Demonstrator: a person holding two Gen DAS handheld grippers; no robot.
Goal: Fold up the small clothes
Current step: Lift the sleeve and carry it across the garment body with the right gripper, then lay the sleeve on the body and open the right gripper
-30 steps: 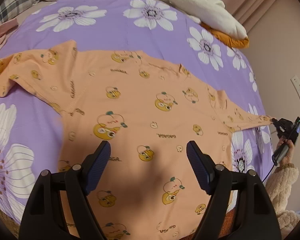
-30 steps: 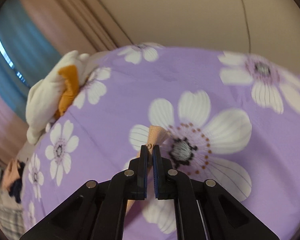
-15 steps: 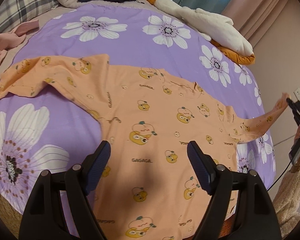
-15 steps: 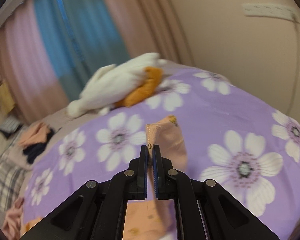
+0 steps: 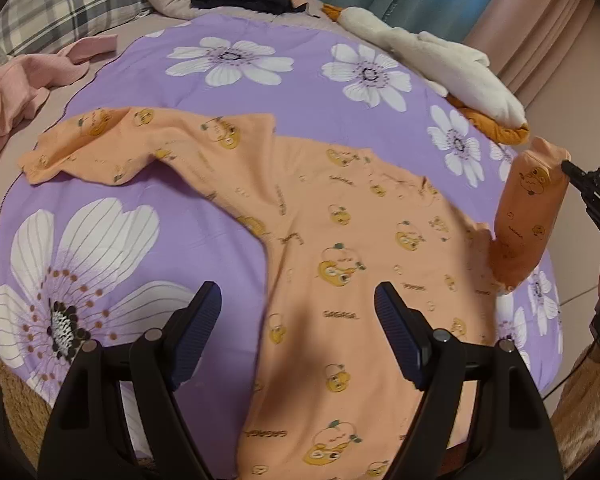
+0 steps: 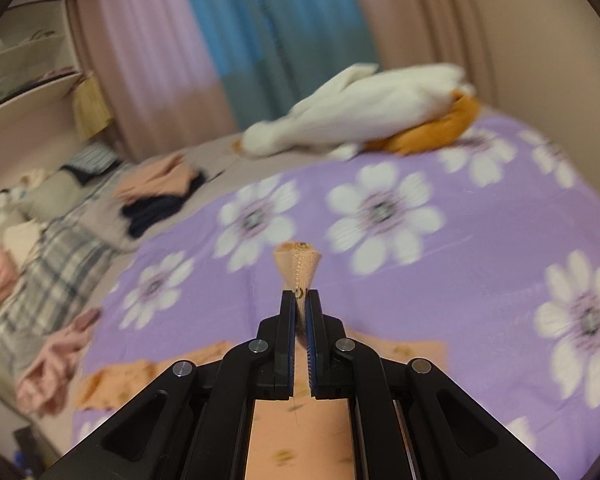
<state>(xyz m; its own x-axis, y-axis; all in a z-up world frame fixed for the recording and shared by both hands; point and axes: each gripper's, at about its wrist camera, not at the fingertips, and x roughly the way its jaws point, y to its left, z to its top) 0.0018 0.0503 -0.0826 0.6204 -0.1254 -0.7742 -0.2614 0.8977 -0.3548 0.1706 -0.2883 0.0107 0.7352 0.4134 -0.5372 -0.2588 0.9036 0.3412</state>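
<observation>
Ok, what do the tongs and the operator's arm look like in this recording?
Both tongs, left tongs and right tongs, are matte black plastic linkages with silver pivot pins and ribbed dark-blue pads. In the left view, a thin black cable trails below the right handle, and the operator wears a fuzzy beige sleeve.

Orange shirt [image 5: 340, 248] with yellow cartoon prints; purple bedspread [image 5: 148, 184] with white flowers.

Black hand-held gripper [image 5: 298, 312] frames, ribbed navy pads [image 5: 396, 330] (silver pivot screws), fuzzy beige sleeve [image 5: 592, 396].
</observation>
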